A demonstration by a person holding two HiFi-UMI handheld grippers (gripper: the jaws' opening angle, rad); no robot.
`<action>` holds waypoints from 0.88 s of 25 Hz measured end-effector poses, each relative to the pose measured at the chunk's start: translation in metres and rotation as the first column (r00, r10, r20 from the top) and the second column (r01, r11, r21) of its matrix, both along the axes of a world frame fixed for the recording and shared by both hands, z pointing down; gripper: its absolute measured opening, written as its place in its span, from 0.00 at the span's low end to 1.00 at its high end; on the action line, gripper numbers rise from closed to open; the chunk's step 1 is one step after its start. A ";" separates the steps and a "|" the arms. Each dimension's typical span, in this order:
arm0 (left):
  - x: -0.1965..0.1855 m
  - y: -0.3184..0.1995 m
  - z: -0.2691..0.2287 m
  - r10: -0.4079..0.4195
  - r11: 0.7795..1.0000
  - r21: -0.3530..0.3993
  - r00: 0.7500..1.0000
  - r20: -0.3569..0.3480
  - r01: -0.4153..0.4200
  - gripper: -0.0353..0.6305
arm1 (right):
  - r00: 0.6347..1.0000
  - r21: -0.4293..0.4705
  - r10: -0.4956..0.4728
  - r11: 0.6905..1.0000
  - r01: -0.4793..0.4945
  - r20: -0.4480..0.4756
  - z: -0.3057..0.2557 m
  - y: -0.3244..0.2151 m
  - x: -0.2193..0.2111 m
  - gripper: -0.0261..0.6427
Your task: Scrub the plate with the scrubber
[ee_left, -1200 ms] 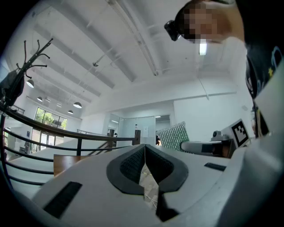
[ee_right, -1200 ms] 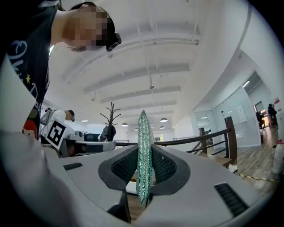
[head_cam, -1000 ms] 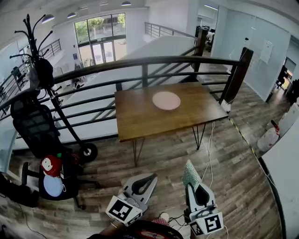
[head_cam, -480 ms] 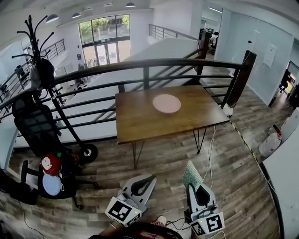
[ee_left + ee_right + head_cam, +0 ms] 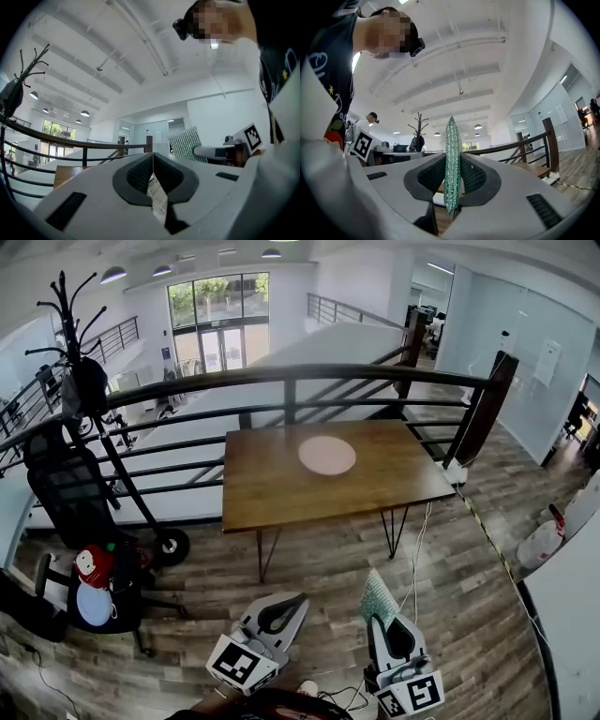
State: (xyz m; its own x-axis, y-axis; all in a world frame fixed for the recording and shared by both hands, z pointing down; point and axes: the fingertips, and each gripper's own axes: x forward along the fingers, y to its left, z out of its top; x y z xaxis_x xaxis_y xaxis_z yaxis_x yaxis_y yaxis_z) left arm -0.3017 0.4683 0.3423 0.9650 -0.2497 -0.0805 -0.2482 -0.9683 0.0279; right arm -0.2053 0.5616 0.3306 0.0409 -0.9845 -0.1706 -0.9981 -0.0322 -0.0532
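The person stands on a wood-plank floor (image 5: pixel 469 577), well apart from a brown wooden table (image 5: pixel 272 488) that sits against a dark metal railing (image 5: pixel 281 377). A round pinkish plate (image 5: pixel 327 455) lies flat on the table top, toward its far edge and a little right of its middle, with nothing else on the table.

Both grippers are held low in front of the person, side by side and pointing roughly toward the table. The left gripper (image 5: pixel 152 161) has its jaws closed together, the dark pads meeting along a thin seam with nothing between them. The right gripper (image 5: pixel 452 165) is clamped on the scrubber (image 5: pixel 380 594) (a flat, sparkly green pad, seen edge-on in the right gripper view), which stands upright between the pads and sticks out past the jaw tips.

To the left of the table stand a black mesh office chair (image 5: pixel 66 488) and a black coat stand (image 5: pixel 70 343).
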 end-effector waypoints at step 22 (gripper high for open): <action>0.046 -0.017 0.007 -0.046 0.999 -0.014 0.999 0.013 0.047 0.06 | 0.998 -0.012 -0.057 0.998 0.057 -0.005 0.007 -0.022 0.054 0.14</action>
State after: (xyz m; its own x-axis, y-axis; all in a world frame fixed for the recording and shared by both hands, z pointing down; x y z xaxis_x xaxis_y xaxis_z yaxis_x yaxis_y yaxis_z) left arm -0.2558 0.4516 0.3492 0.9532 -0.2954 -0.0645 -0.2934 -0.9552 0.0380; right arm -0.1513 0.5397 0.3380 -0.0166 -0.9871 -0.1590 -0.9986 0.0245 -0.0478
